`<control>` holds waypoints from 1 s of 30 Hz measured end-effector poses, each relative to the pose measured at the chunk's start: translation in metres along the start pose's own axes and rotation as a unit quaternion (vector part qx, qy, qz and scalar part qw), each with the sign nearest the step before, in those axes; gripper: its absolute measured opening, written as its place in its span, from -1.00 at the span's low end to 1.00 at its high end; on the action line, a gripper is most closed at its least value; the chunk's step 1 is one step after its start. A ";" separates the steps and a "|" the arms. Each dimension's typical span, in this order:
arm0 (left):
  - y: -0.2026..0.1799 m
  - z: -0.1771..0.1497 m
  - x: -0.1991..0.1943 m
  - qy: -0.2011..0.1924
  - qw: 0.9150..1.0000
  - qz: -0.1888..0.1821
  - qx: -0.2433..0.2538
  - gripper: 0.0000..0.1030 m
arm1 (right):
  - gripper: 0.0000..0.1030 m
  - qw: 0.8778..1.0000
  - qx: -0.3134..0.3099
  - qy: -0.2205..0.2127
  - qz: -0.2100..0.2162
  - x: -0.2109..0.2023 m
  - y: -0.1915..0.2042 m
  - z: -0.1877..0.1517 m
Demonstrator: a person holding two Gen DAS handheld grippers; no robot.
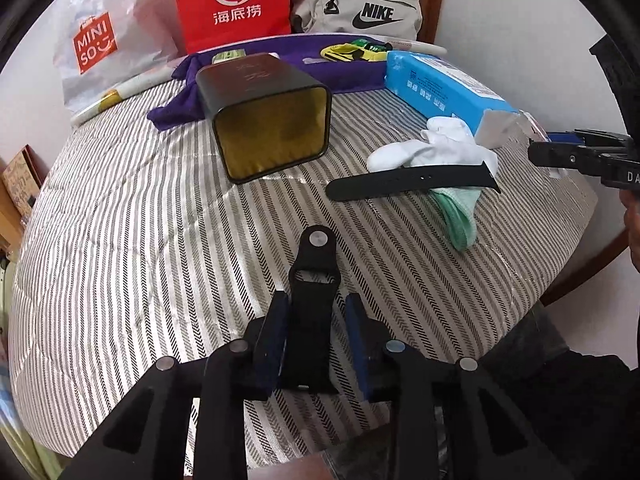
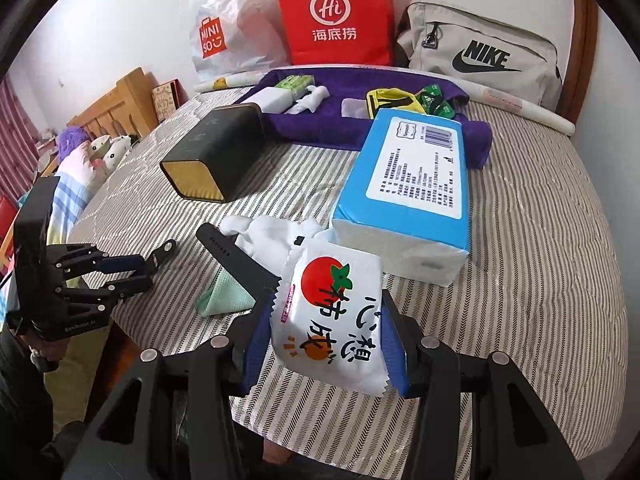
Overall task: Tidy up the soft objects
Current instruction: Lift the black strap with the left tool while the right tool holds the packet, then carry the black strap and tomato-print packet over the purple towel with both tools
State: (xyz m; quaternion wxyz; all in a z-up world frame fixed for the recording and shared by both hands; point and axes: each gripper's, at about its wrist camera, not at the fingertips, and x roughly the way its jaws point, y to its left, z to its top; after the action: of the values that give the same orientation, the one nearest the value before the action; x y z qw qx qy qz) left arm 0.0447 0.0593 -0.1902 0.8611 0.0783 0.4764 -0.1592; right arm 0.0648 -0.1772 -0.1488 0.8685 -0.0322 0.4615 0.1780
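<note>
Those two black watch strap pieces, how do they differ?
The short strap ends in a loop with a metal stud; the long strap shows small holes. The short strap sits between the left gripper's jaws; the long strap lies over the white sock and green cloth. Both are black.

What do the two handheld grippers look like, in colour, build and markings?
Both are black plastic linkage grippers with silver pivot pins and dark blue finger pads. The left gripper carries small white lettering on its body; the right gripper has the same build. A dark sleeve shows beside them.
</note>
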 end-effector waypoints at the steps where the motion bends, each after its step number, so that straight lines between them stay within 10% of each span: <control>1: 0.001 0.001 0.000 0.001 1.000 0.005 0.000 -0.60 | -0.04 1.000 0.000 0.000 0.001 0.000 0.001 0.000; 30: -0.001 0.062 -0.061 -0.062 0.998 0.004 -0.026 -0.61 | -0.04 0.999 0.000 -0.036 0.004 -0.031 -0.008 0.011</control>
State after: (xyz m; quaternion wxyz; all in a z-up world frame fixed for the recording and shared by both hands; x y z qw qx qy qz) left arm 0.0631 0.0528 -0.1054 0.8912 0.0476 0.4260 -0.1481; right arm 0.0598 -0.1905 -0.1183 0.8837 -0.0235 0.4303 0.1825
